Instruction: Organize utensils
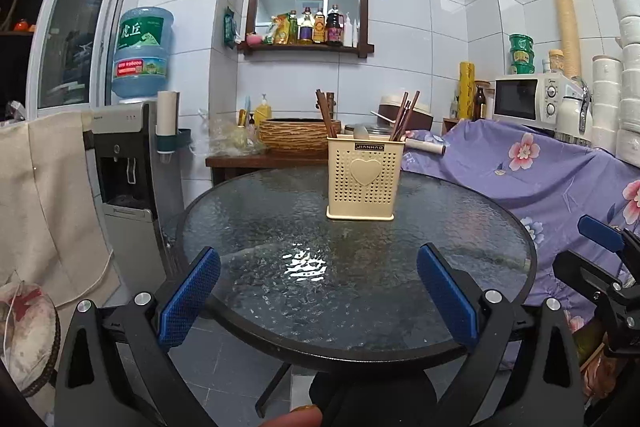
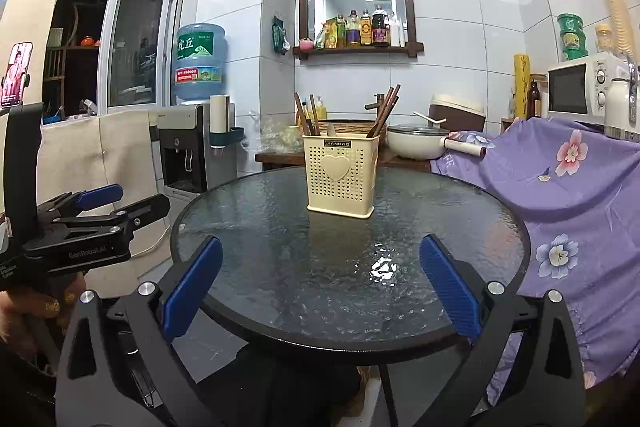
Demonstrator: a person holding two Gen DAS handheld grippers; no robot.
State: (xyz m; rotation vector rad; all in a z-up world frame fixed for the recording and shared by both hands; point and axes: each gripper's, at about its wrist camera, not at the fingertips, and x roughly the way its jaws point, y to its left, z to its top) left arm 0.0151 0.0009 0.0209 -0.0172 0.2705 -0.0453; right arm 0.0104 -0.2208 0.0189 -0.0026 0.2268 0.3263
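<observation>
- Left gripper (image 1: 318,293) is held with fingers spread wide and nothing between them, at the near rim of the round glass table (image 1: 500,227).
- Right gripper (image 2: 320,291) is likewise spread wide and empty, also at the near rim, just beside the left one.
- The cream holder (image 1: 363,179) is seen straight ahead of both, standing upright past the table's middle toward the far side; well apart from either claw.
- From the right wrist view the holder (image 2: 340,179) sits about dead centre; from the left it lies slightly right. Neither hand is clearly nearer.
- Brown chopsticks (image 1: 404,117) are stuck in the holder, long axis near vertical, leaning outward at the two ends; a pale spoon handle (image 1: 361,131) pokes up between them.
- No loose utensils are seen on the glass; the task is judged largely done or not yet set out.
- Open glass lies between claws and holder; the purple floral cloth (image 2: 568,195) crowds the right edge.
</observation>
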